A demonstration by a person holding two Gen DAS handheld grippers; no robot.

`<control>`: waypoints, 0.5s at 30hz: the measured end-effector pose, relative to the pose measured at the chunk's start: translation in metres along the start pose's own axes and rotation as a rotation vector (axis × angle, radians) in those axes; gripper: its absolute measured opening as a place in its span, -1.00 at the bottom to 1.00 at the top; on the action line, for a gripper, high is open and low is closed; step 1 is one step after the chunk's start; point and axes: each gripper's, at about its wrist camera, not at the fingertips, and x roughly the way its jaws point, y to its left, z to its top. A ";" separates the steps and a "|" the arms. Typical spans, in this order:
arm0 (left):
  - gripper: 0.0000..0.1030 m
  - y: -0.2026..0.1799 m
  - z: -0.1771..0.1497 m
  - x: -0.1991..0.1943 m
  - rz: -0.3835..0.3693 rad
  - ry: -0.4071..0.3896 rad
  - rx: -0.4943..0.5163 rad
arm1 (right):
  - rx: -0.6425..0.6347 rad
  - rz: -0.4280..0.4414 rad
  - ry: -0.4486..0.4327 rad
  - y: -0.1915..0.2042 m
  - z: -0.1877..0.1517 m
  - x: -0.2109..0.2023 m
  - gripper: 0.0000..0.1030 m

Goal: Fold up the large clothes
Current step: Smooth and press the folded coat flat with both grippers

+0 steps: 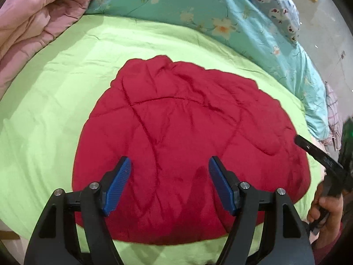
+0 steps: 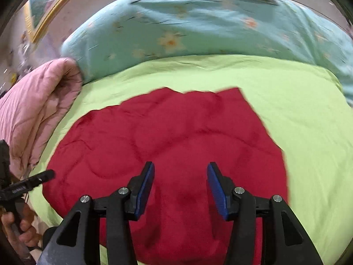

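The red garment point(image 1: 189, 154) lies folded into a compact bundle on the green sheet point(image 1: 55, 92), and both the left claw point(image 1: 169, 185) and the right claw point(image 2: 179, 190) hover above it with jaws apart (nothing between them), probably because this fold looks finished

Both wrist views look steeply down, close over the same red garment point(image 1: 187, 150) on the green sheet point(image 2: 308, 132).

Garment point(image 1: 187, 143) lies flat on the sheet point(image 1: 55, 110); rolled quilt point(image 1: 33, 22) at its left; flowered quilt point(image 1: 198, 11) behind it; both grippers point(image 1: 169, 185) point(image 2: 179, 190) above its near edge.
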 end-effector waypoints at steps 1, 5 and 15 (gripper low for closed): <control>0.41 -0.002 0.001 0.007 0.016 0.002 0.012 | -0.013 -0.023 0.039 0.003 0.006 0.019 -0.02; 0.52 -0.003 0.002 0.033 0.038 0.009 0.040 | 0.007 -0.062 0.108 -0.011 0.005 0.066 -0.03; 0.85 -0.010 0.024 0.056 0.130 0.042 0.049 | 0.105 -0.047 0.094 -0.030 0.010 0.073 -0.07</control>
